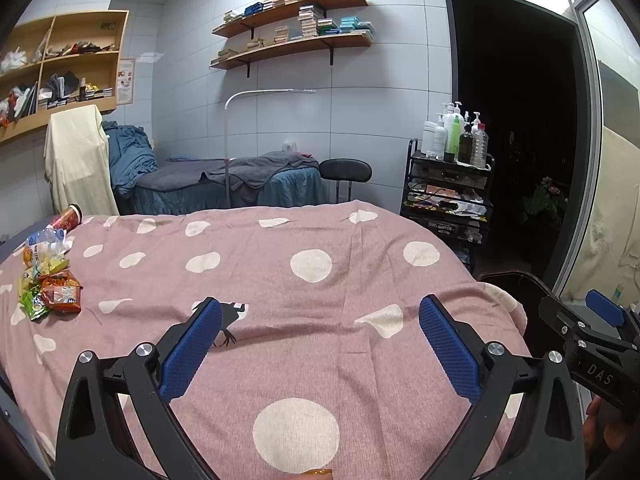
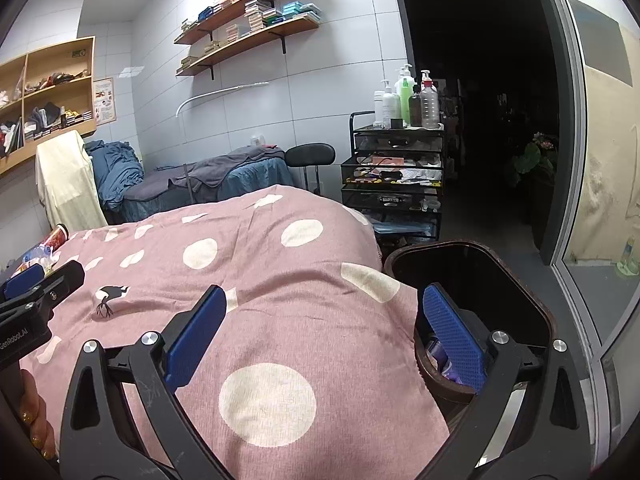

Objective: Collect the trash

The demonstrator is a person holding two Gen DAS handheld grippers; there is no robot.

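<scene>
A heap of trash lies at the far left of the pink dotted bedspread (image 1: 320, 360): an orange snack wrapper (image 1: 62, 292), a green wrapper (image 1: 32, 305), a crushed plastic bottle (image 1: 44, 240) and a red cup (image 1: 68, 216) on its side. My left gripper (image 1: 320, 320) hovers open over the spread, well right of the heap, nothing between its blue pads. My right gripper (image 2: 322, 312) is open too, empty, at the bed's right edge; its right finger (image 2: 452, 332) hangs over a dark brown bin (image 2: 536, 312) holding something purple. The heap shows partly behind the left gripper (image 2: 24, 280) in the right wrist view.
A black wire cart (image 2: 394, 184) topped with bottles stands beyond the bed's far right corner, next to a black stool (image 2: 310, 156). A blue treatment bed (image 1: 224, 184) and a cloth-draped chair (image 1: 76, 160) are behind. A dark doorway (image 1: 516, 120) and a glass door (image 2: 600, 200) lie to the right.
</scene>
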